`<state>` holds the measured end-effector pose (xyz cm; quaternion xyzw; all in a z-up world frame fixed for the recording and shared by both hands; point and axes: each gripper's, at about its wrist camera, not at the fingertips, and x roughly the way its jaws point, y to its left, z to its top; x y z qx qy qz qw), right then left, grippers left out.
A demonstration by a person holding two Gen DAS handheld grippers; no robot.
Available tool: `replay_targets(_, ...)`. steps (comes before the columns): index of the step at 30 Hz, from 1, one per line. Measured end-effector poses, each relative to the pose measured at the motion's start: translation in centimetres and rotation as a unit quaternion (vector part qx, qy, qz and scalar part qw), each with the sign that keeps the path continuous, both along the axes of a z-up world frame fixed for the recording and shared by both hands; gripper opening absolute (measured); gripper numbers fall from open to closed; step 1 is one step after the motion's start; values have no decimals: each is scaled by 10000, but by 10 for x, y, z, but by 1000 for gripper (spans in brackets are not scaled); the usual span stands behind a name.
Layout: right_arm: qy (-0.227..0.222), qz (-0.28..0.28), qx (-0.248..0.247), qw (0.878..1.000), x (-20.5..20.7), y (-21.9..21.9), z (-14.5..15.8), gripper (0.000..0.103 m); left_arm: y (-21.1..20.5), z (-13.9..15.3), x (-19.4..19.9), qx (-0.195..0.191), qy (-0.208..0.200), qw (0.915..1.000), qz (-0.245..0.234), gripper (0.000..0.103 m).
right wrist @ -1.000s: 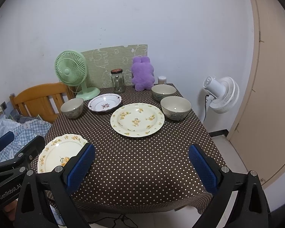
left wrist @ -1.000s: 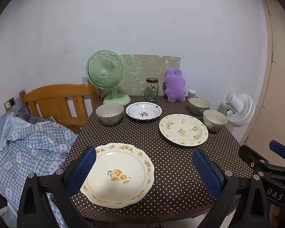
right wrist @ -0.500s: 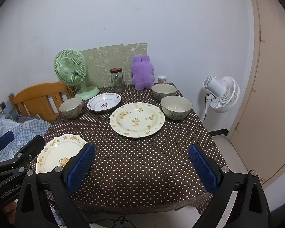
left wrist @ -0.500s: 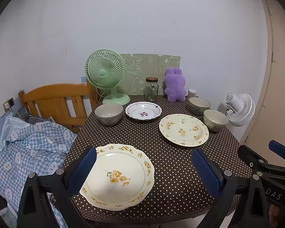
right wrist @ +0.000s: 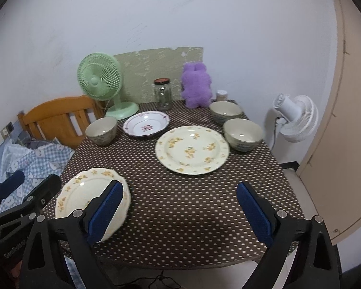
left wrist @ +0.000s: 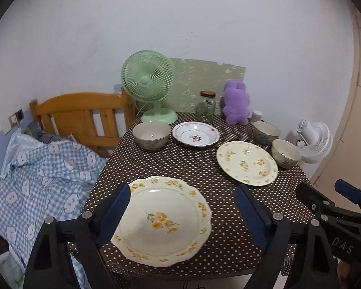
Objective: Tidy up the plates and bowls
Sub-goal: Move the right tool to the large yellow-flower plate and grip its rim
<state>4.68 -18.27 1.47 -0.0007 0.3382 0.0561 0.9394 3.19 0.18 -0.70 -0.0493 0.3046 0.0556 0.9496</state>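
On the brown dotted table [left wrist: 204, 168] lie a scalloped cream plate with yellow flowers [left wrist: 162, 219] at the front left, a round flowered plate [left wrist: 246, 161] at the right, and a small white plate with a red motif [left wrist: 195, 134] at the back. One bowl [left wrist: 151, 136] stands at the back left, two bowls [left wrist: 266, 132] [left wrist: 285, 153] at the right. My left gripper [left wrist: 183, 214] is open and empty, its fingers on either side of the scalloped plate. My right gripper [right wrist: 178, 209] is open and empty over the table's front edge; the round plate [right wrist: 192, 149] lies ahead of it.
A green fan [left wrist: 148, 84], a glass jar [left wrist: 206, 107] and a purple plush toy [left wrist: 235, 104] stand at the back of the table. A wooden chair [left wrist: 79, 118] and checked bedding [left wrist: 41, 173] are at the left. A white fan [left wrist: 315, 142] stands at the right.
Both grippers have moved forward toward the table. The left gripper's fingers now flank the scalloped plate. Nothing on the table has moved.
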Motion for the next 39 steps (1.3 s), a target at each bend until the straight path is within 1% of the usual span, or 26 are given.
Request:
replay_targets(4,92,130,-56,9999,9,23,-1,96,20,-4,11,-8,144,9999,44,85)
replay_targets(7,143,121,-29,9998,19,40,-3,95,32,-6,23,93,213,9997,-32,84)
replay_targets(10,293,94,78,9995,31,58,-8,93,46,-9,35,172,301,9993,-118,83)
replay_targets(17,535,-12,-51,9986,56,100,-28,92,83,-33,63,111,683,9975,-167,83)
replay_targets(24,978,-132,-131,9950,79,131,-66,89,108,-72,91,23,1157,9927,-334,81)
replay_targets(29,1299,-227,-175,9911,91,145,-97,86,117,-101,103,-75,1528,9872,-448,79)
replay_targets(36,1671,-375,-311,9847,101,155,-132,85,127,-134,116,-197,1853,9808,-581,78)
replay_targets(39,1850,-461,-341,9811,104,156,-145,82,127,-143,119,-252,1970,9779,-660,78)
